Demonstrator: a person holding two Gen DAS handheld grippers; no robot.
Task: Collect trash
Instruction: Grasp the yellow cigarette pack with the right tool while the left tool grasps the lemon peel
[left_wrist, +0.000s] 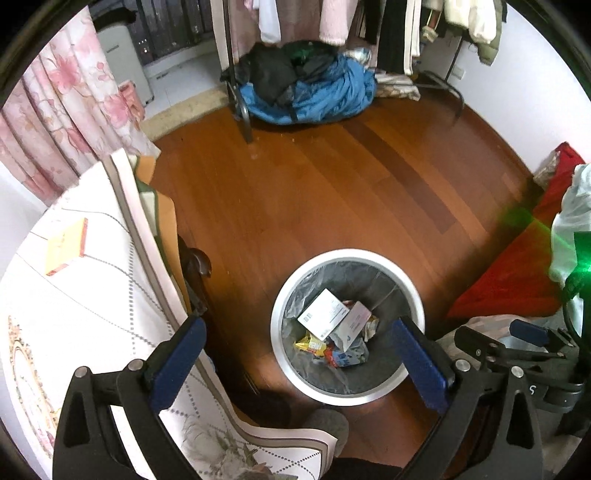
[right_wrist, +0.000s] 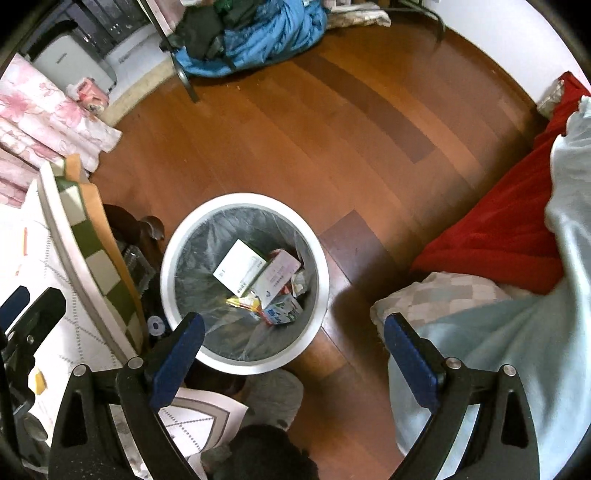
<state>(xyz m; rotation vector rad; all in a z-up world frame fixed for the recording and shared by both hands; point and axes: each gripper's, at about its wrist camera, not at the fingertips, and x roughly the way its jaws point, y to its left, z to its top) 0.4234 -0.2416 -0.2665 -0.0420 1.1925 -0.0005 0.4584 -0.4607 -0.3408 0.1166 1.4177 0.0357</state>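
A round white trash bin (left_wrist: 274, 325) (right_wrist: 325, 280) with a grey liner stands on the wooden floor. Inside lie a white box (left_wrist: 323, 314) (right_wrist: 240, 267), a pinkish box (left_wrist: 354, 321) (right_wrist: 279, 273), and crumpled yellow and blue wrappers (left_wrist: 314, 345) (right_wrist: 280, 312). My left gripper (left_wrist: 299, 334) hovers open above the bin with nothing between its blue pads (left_wrist: 177, 365). My right gripper (right_wrist: 293, 328) is also open and empty, over the bin's near right side. An orange-yellow box (left_wrist: 66, 247) lies on the white cloth-covered table (left_wrist: 92, 314) at left. The right gripper (left_wrist: 528, 334) shows at the left view's right edge.
The table's edge (right_wrist: 92, 273) borders the bin on the left. A red blanket (left_wrist: 517, 266) (right_wrist: 498, 221) and pale bedding (right_wrist: 498, 350) lie at right. A clothes rack (left_wrist: 240, 96) with a blue bundle (left_wrist: 314, 92) stands at the back. Bare wood floor (left_wrist: 314, 192) lies between.
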